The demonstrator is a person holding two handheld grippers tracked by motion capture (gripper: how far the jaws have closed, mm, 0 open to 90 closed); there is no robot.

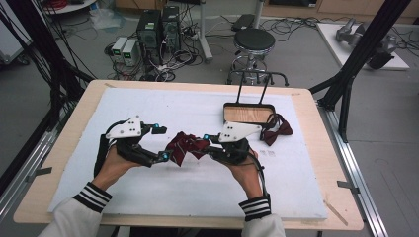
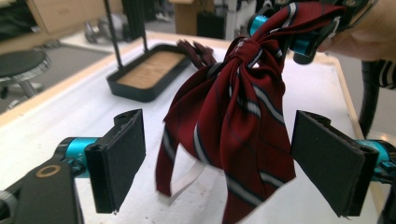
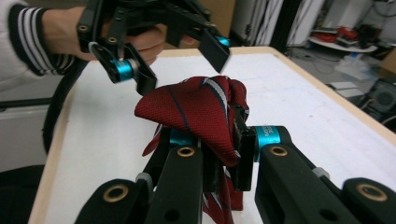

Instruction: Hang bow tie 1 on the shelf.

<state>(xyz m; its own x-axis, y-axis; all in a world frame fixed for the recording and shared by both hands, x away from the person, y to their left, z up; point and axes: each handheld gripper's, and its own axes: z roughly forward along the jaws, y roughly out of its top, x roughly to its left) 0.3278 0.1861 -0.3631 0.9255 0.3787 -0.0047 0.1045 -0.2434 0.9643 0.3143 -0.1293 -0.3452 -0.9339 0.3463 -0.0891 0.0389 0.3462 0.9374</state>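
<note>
Right tool [image 3: 223, 154] clamps striped tie [image 3: 196, 109] above white mat [image 1: 207, 187].

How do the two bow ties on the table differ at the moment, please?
The striped bow tie is held up off the white mat, clamped in the right gripper; the plain bow tie lies untouched beside the tray. The striped one hangs loose between the left gripper's open jaws; the plain one lies spread flat. White stripes show on the first, none visible on the second. Both are dark red.

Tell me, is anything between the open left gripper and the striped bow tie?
Nothing visible. The left gripper is open with the striped bow tie hanging directly between its pads, while the right gripper holds it up.
</note>
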